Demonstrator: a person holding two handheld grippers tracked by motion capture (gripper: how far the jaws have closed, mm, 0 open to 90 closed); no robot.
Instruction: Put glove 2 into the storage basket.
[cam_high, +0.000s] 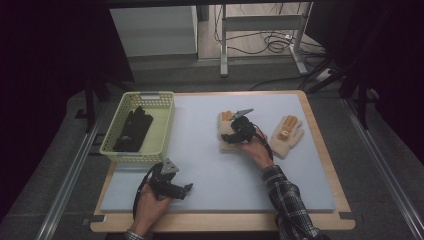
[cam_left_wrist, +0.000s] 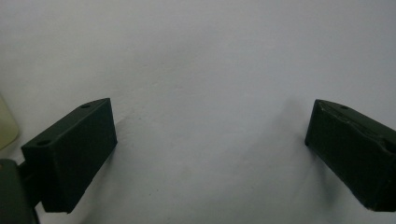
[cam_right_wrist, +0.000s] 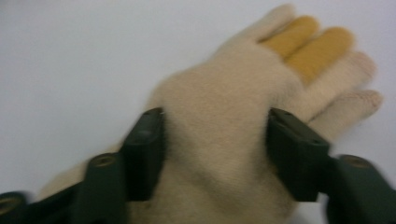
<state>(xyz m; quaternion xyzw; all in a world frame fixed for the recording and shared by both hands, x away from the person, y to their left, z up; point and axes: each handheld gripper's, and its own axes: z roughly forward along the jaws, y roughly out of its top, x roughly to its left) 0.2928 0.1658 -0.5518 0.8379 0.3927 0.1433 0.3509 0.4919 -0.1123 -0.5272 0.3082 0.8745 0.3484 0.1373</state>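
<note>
- While the left gripper rests near the mat's front left corner with its jaws spread wide over bare mat, the right gripper works right of the mat's middle.
- Its jaws straddle a cream glove across the palm, one on each side, touching the fleece. Whether they truly pinch it or only bracket it, I cannot tell; the fabric does not look bunched.
- That glove lies flat on the mat, fingers towards the far edge, two fingertips showing orange.
- A second glove lies just to its right, near the right edge, apart from the first.
- A yellow basket sits at the far left corner with dark gloves inside.
- Step in hand, as I judge it: taking hold of the first cream glove, likely to carry it to the basket.
- Next move calls for closing firmly enough to gather the soft fabric, then lifting clear before crossing left.
- Hard to read: the right gripper view is blurred, the glove's cuff is hidden behind the jaws, and in the high view the gripper covers most of the glove. The dark gloves' number is unclear.
</note>
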